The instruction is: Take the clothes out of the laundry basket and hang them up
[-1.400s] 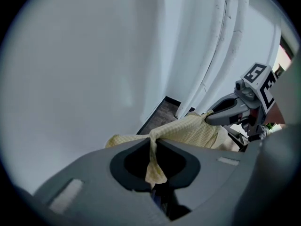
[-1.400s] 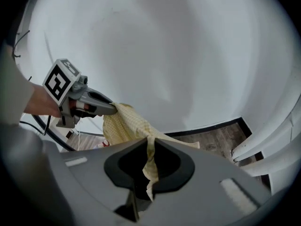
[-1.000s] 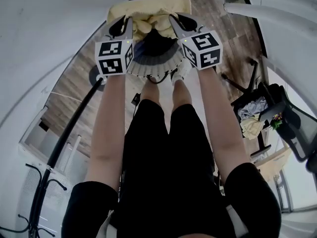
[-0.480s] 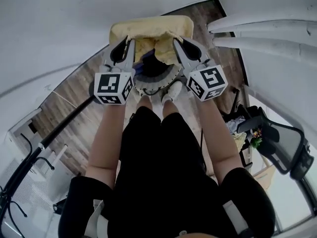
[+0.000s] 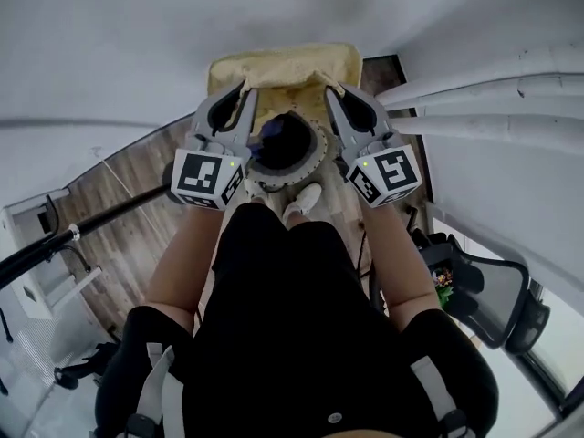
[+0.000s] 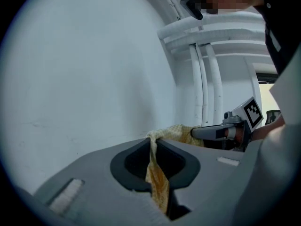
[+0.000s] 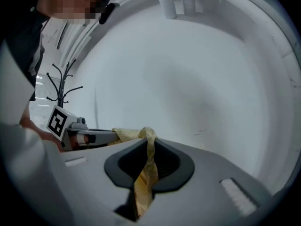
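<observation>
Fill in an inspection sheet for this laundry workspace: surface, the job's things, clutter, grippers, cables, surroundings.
Surface: wood floor.
Job's things: yellow cloth stretched between both grippers, held high; basket on the floor below it, with dark clothes inside.
Clutter: small things by the chair, too small to tell.
Grippers: left gripper shut on the yellow cloth; right gripper shut on the yellow cloth.
Cables: nothing seen.
Surroundings: white wall, pipes, coat rack, chair.
</observation>
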A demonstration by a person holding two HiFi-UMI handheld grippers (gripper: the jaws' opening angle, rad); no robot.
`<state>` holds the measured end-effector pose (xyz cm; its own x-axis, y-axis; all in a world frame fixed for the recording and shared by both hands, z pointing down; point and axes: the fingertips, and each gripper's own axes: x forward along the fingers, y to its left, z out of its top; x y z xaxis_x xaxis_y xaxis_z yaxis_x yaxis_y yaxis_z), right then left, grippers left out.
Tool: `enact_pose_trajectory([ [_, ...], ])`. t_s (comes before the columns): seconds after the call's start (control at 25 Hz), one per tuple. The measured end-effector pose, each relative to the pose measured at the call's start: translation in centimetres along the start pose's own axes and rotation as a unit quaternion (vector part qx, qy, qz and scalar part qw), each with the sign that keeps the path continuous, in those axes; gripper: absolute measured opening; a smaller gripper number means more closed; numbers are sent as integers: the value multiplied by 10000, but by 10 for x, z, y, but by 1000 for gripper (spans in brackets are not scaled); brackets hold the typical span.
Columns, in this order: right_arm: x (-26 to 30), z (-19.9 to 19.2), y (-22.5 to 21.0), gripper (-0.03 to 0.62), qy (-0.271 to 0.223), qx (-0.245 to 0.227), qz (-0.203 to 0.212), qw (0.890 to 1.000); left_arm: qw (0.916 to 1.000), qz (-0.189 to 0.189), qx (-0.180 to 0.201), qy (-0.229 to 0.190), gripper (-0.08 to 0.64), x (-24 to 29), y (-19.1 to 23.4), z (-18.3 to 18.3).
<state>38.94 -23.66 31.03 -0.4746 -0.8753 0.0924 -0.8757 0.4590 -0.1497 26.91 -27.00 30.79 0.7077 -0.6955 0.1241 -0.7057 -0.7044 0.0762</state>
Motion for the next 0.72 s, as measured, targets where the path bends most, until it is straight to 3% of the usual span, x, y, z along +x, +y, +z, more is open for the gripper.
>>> enact_pose_trajectory([
  [0.28,-21,65,40,29,-482,-125,400,9980,9982,368,86,-456,25,-62,-6,63],
  [0.72,-18,78,114,29,-458,-171,1731,9837,9869,1462,23,-684,25,-145,-3,79],
])
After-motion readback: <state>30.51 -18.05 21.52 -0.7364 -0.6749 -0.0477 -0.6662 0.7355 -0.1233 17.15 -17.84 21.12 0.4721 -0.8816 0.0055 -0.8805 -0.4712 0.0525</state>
